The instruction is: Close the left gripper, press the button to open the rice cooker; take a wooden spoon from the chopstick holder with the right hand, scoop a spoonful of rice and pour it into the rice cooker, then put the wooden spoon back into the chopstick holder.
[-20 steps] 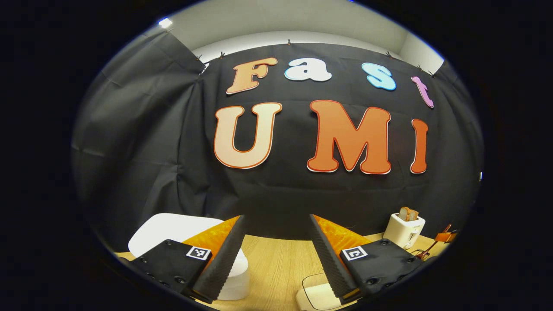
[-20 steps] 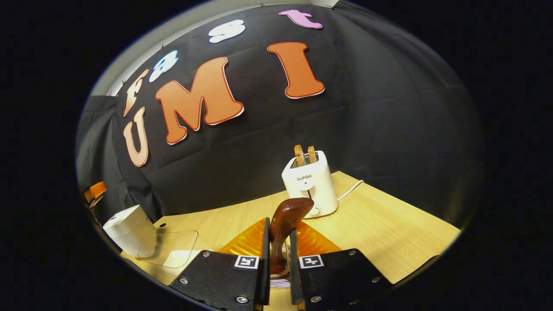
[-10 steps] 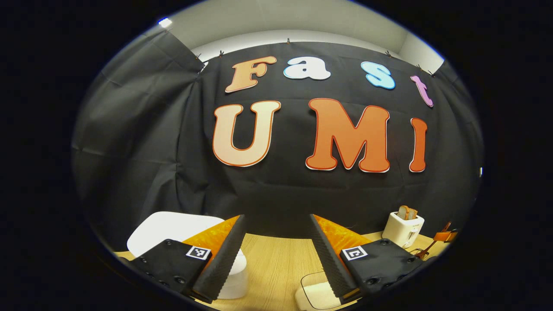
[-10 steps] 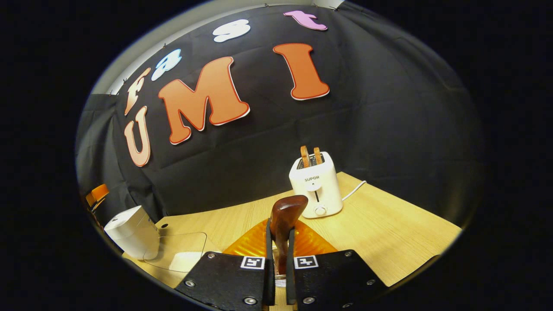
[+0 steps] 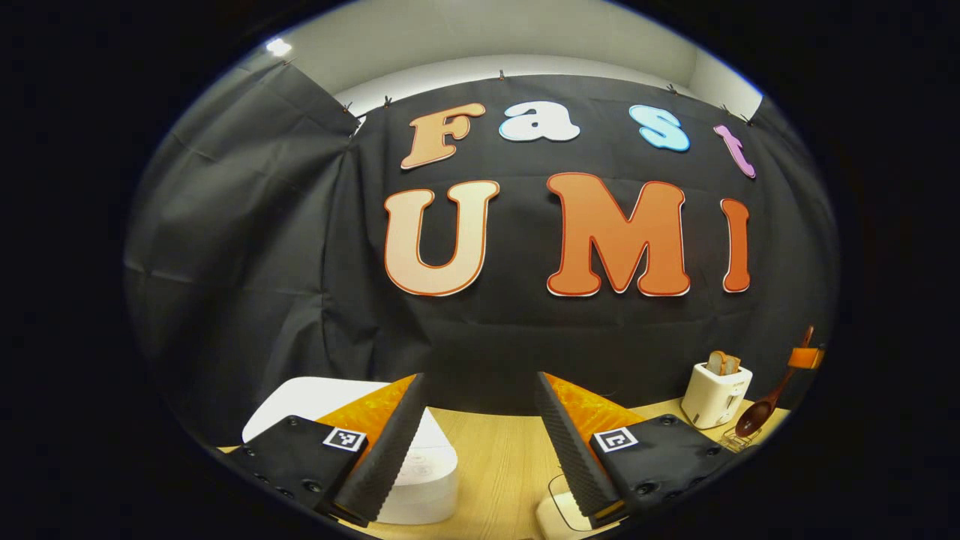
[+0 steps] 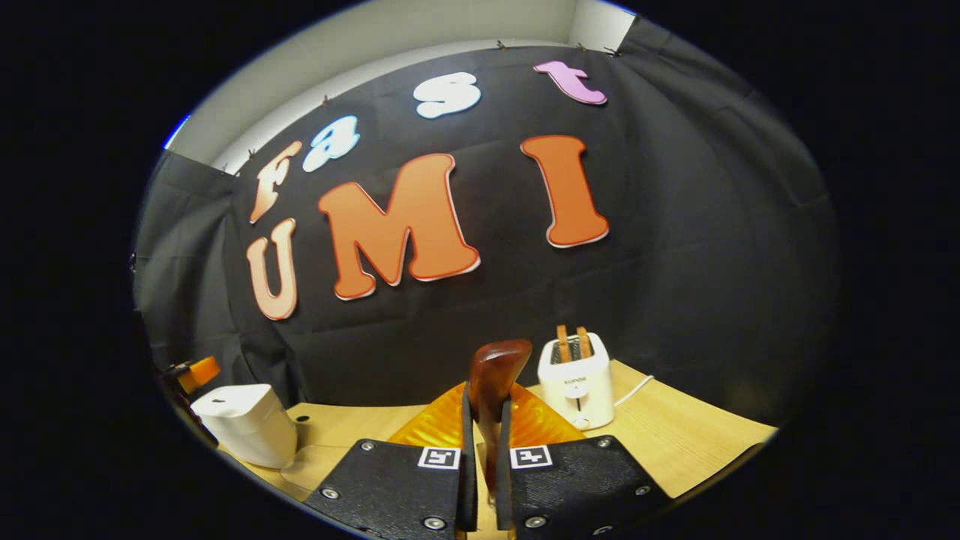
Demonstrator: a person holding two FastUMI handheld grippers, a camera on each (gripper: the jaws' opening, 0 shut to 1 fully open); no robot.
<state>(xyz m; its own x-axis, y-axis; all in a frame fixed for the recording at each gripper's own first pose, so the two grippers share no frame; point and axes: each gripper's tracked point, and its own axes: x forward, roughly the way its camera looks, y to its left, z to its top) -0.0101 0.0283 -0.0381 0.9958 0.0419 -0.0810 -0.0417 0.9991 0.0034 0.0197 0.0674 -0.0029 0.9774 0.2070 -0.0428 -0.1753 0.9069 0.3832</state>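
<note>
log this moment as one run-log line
left gripper: open, above rice cooker | right gripper: shut on wooden spoon, lifted | toaster: behind spoon

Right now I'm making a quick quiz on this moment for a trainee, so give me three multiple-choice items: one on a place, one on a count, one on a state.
1. In the right gripper view, where does the toaster stand relative to the wooden spoon?
A. To its right, farther back on the table
B. To its left, beside the rice cooker
C. Directly under it

2. How many bread slices stick out of the toaster?
A. None
B. Two
C. Four

3. What state are the right tongs in?
A. Wide open, holding nothing
B. Shut on the wooden spoon
C. Shut on the toaster's cord

Answers:
1 A, the white toaster sits right of the spoon's bowl, near the cloth wall.
2 B, two brown slices rise from its slots.
3 B, both fingers press the spoon's handle, its bowl rising above them.
</note>
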